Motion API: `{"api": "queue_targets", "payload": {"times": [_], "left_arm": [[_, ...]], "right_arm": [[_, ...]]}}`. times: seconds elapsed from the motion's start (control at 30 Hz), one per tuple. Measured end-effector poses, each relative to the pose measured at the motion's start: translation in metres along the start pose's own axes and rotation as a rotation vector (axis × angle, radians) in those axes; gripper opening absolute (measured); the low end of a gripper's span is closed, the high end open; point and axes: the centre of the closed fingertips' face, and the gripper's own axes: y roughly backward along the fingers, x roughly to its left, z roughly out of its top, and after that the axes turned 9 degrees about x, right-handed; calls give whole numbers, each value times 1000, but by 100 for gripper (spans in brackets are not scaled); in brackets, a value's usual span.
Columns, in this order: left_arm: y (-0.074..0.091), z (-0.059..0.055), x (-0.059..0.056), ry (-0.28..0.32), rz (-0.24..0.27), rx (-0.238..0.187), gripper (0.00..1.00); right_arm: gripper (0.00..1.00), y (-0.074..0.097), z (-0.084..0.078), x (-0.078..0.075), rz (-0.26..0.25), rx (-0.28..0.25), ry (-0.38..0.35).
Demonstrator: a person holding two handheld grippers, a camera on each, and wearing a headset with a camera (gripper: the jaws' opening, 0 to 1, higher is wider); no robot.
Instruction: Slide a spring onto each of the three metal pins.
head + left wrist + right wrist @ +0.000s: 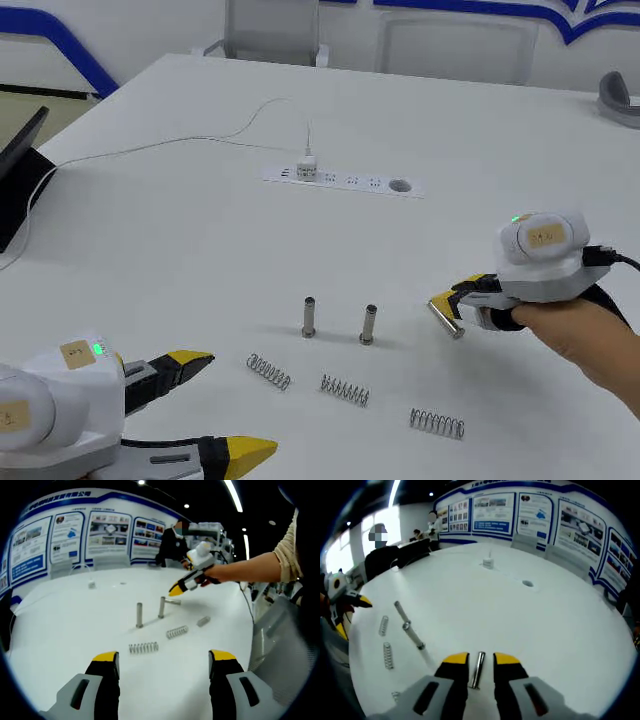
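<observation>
Two metal pins (pixel 309 317) (pixel 369 325) stand upright mid-table. In front of them lie three springs (pixel 268 371) (pixel 344 390) (pixel 437 423), each flat on the white table. My right gripper (pixel 447 299) hovers right of the pins, shut on a third pin (pixel 447 319) that points down and to the right. In the right gripper view that third pin (pixel 478 669) sits between the closed jaws of the right gripper (pixel 476 659). My left gripper (pixel 230 405) is at the near left, open and holding nothing. In the left gripper view the left gripper (pixel 164 656) faces the nearest spring (pixel 143 647).
A white power strip (pixel 340 180) with a plugged-in charger (pixel 307 168) and its cable lies farther back. A dark object (pixel 20 180) sits at the left edge. Chairs (pixel 270 30) stand behind the table. People stand by a distant wall of posters.
</observation>
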Motion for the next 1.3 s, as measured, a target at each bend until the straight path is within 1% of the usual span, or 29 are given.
{"api": "queue_targets", "payload": {"times": [0.1, 0.2, 0.3, 0.43, 0.83, 0.9, 1.1, 1.2, 1.3], "left_arm": [[0, -1, -1, 2, -2, 2, 74], [-1, -1, -1, 4, -2, 3, 73], [-1, -1, -2, 8, -3, 3, 73], [-1, -3, -1, 11, -3, 4, 73], [-4, -2, 1, 25, 0, 1, 72], [-4, -3, 1, 26, -1, 4, 72], [-5, -4, 1, 30, 0, 7, 72], [-5, -4, 2, 31, 1, 5, 72], [-5, -4, 2, 31, 2, 7, 72]], "right_arm": [[18, -4, -1, 0, -3, 14, -5], [16, -11, -3, -5, -10, 35, -17], [15, -14, -2, -4, -6, 40, -33], [14, -19, -7, -1, 1, 60, -43], [11, -22, -11, 2, 13, 82, -62], [11, -24, -11, 1, 19, 87, -69], [10, -23, -12, 3, 24, 97, -73], [10, -22, -12, 3, 19, 115, -65], [10, -23, -12, 1, 14, 135, -36]]}}
